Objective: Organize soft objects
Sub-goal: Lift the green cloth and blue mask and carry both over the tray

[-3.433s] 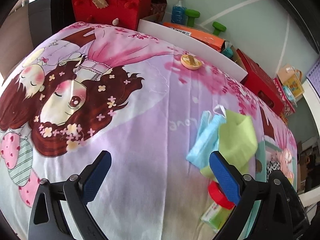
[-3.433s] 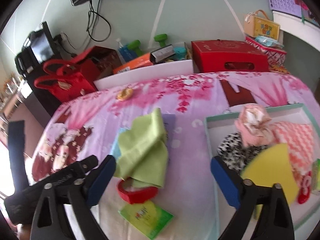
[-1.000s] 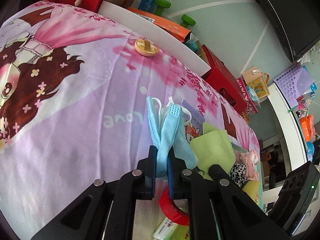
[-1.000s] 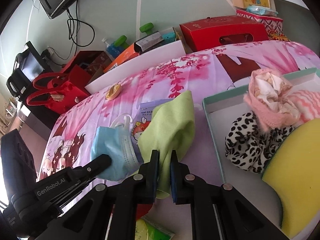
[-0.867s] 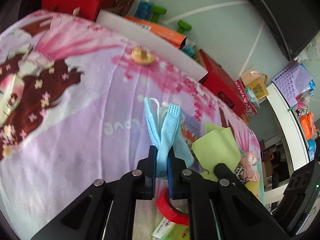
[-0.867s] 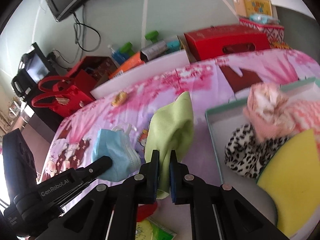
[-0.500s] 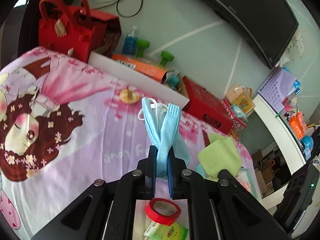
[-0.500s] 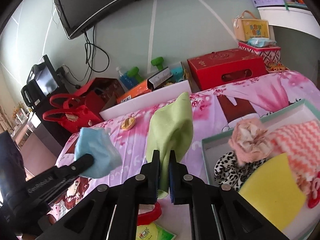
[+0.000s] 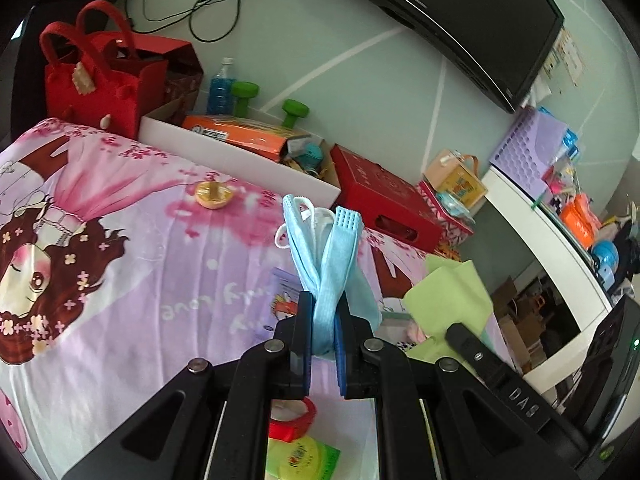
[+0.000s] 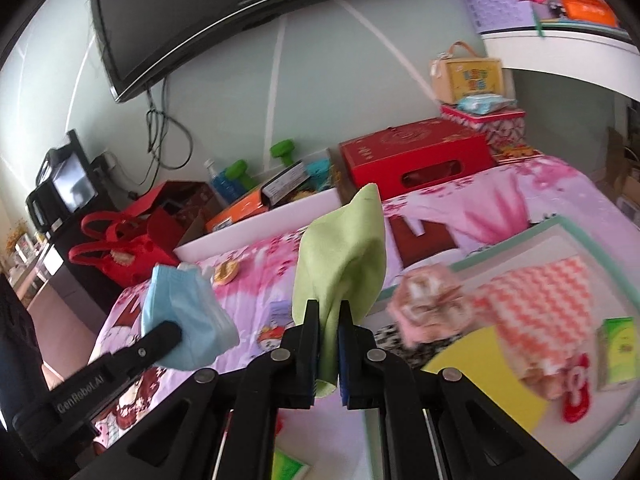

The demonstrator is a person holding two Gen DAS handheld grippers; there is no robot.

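My left gripper is shut on a light blue face mask and holds it well above the bed; the mask also shows in the right wrist view. My right gripper is shut on a green cloth, lifted above the bed; the cloth also shows in the left wrist view. A teal-rimmed white tray lies on the bed at right. It holds a pink scrunchie, a leopard-print piece, an orange zigzag cloth and a yellow sponge.
The bed has a pink cartoon sheet. On it lie a red tape roll, a green packet, a small card and a round gold tin. Red boxes, a red bag and a white box stand behind.
Both grippers have risen and moved right, carrying the mask and the green cloth. The right gripper now looks over the tray's left part.
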